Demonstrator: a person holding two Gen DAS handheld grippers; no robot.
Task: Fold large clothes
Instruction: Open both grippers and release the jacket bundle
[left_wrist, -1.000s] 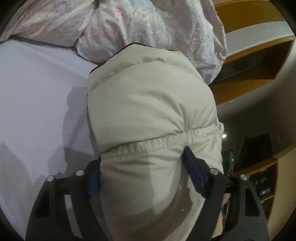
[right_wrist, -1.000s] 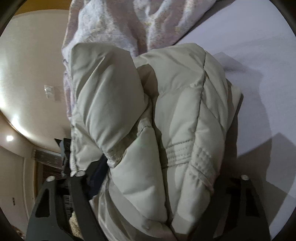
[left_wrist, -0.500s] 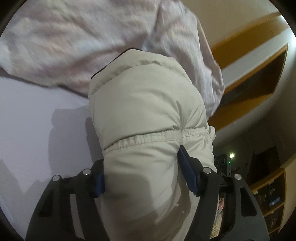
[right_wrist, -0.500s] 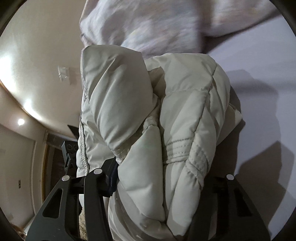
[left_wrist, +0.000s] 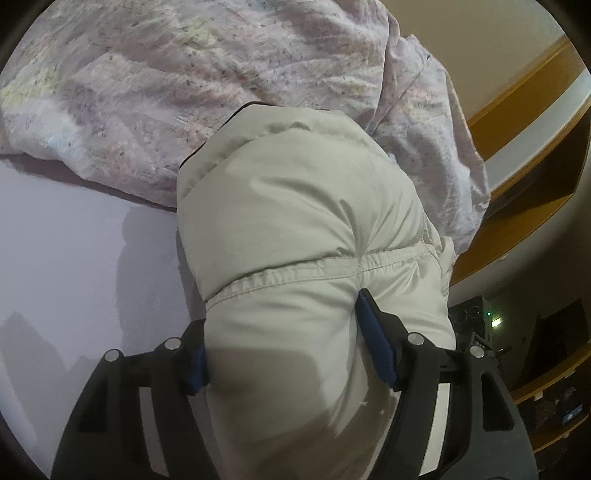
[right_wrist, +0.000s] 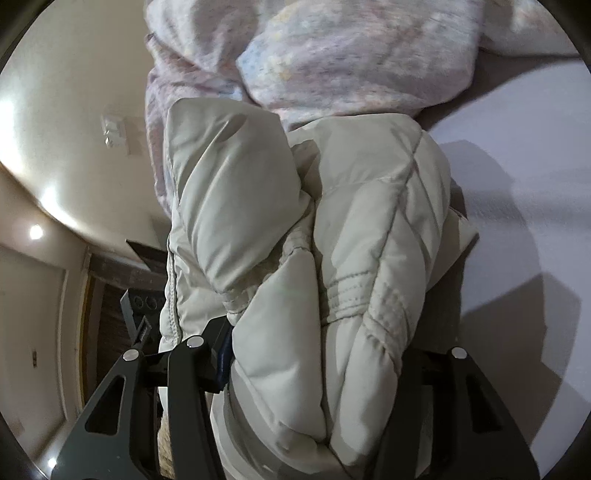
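The left gripper (left_wrist: 288, 343) is closed on a thick bundle of the beige padded jacket (left_wrist: 295, 221). Both blue-padded fingers (left_wrist: 376, 343) press into the fabric from either side, in the lower centre of the left wrist view. The jaws stand well apart only because of the bulk of cloth between them.

The jacket's long axis runs from the bottom centre of the frame to the upper centre. Its far end, edged with a dark trim, points toward the rumpled floral quilt (left_wrist: 184, 81) and touches it. A stitched seam crosses the jacket just above the fingers. The pale bed sheet (left_wrist: 74, 258) lies to the left of the jacket; wooden shelving (left_wrist: 535, 155) occupies the right edge.

The right gripper (right_wrist: 325, 354) likewise clamps a folded bundle of the jacket (right_wrist: 351, 229). Only its left finger (right_wrist: 221, 354) shows part of a blue pad; the right finger is hidden by fabric. Here too the long axis runs bottom to top, with two padded lobes side by side pointing at the quilt (right_wrist: 351, 55). The sheet (right_wrist: 535, 184) lies at right, the wall (right_wrist: 74, 129) at left.
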